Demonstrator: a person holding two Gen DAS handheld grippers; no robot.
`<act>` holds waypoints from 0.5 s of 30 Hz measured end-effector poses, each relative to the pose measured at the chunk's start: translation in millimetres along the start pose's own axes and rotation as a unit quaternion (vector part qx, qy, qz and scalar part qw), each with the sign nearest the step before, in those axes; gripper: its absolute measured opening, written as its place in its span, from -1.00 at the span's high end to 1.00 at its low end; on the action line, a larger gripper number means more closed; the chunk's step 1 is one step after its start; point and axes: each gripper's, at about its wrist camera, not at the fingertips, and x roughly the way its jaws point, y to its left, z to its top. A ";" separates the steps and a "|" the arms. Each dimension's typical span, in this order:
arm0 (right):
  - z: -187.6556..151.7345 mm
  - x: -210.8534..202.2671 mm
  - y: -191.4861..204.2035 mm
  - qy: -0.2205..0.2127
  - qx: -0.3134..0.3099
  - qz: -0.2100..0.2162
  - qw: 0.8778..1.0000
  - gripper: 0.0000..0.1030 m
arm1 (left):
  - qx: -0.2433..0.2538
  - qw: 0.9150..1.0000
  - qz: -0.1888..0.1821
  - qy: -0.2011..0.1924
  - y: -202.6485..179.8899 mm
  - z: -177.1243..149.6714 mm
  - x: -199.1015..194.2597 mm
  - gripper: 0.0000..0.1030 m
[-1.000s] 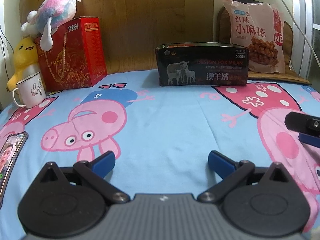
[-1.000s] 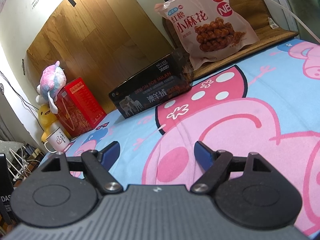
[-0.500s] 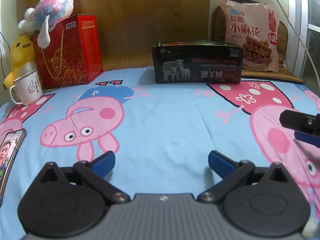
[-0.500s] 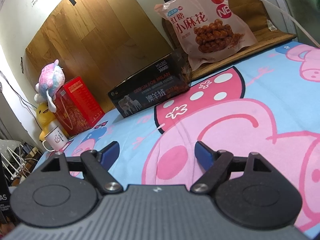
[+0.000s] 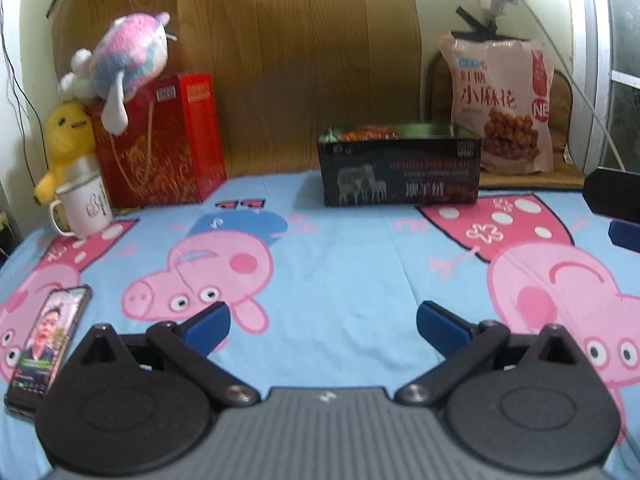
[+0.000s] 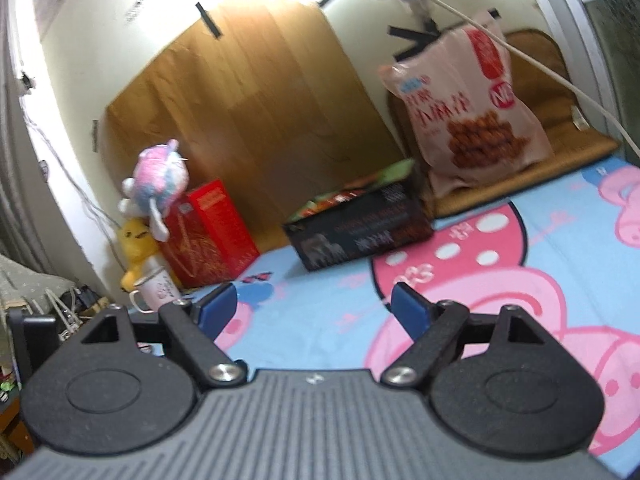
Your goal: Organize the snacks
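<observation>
- Both views now sit higher than a second ago: the black box (image 5: 400, 168) at the far side of the bed (image 5: 340, 264) shows snack packets inside.
- Left gripper (image 5: 323, 322) and right gripper (image 6: 313, 307): jaws wide apart, nothing held.
- Snack bag (image 5: 500, 104) leans far right, behind the box, untouched.
- Judgement: approach only; no snack grasped yet.

warm indoor light; bright glare on the wall (image 6: 192, 32) in the right wrist view, motion blur throughout, fisheye bending and dark corners at the edges.
</observation>
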 end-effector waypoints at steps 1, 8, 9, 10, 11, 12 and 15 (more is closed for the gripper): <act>1.1 -2.3 4.8 -0.003 -0.008 0.005 1.000 -0.68 | 0.000 1.000 0.002 -0.004 0.0 1.9 -2.7 -1.00; 6.3 -17.8 24.6 -0.031 -0.047 0.019 0.998 -0.70 | 0.001 1.000 0.001 -0.017 -1.7 8.5 -14.7 -1.00; 6.9 -19.4 25.9 -0.035 -0.051 0.020 0.998 -0.70 | 0.003 1.000 0.001 -0.018 -2.1 8.6 -16.2 -1.00; 7.3 -20.1 27.1 -0.037 -0.053 0.020 0.998 -0.70 | 0.004 1.000 0.002 -0.020 -2.7 8.6 -17.7 -1.00; 7.6 -20.9 27.4 -0.039 -0.055 0.020 0.998 -0.71 | 0.005 1.000 0.002 -0.021 -3.3 9.1 -19.3 -1.00; 7.6 -21.4 27.7 -0.039 -0.056 0.020 0.997 -0.71 | 0.006 1.000 0.002 -0.022 -3.7 9.3 -20.7 -1.00; 8.2 -22.1 27.3 -0.041 -0.056 0.020 0.997 -0.71 | 0.007 1.000 0.000 -0.026 -4.5 10.9 -23.8 -1.00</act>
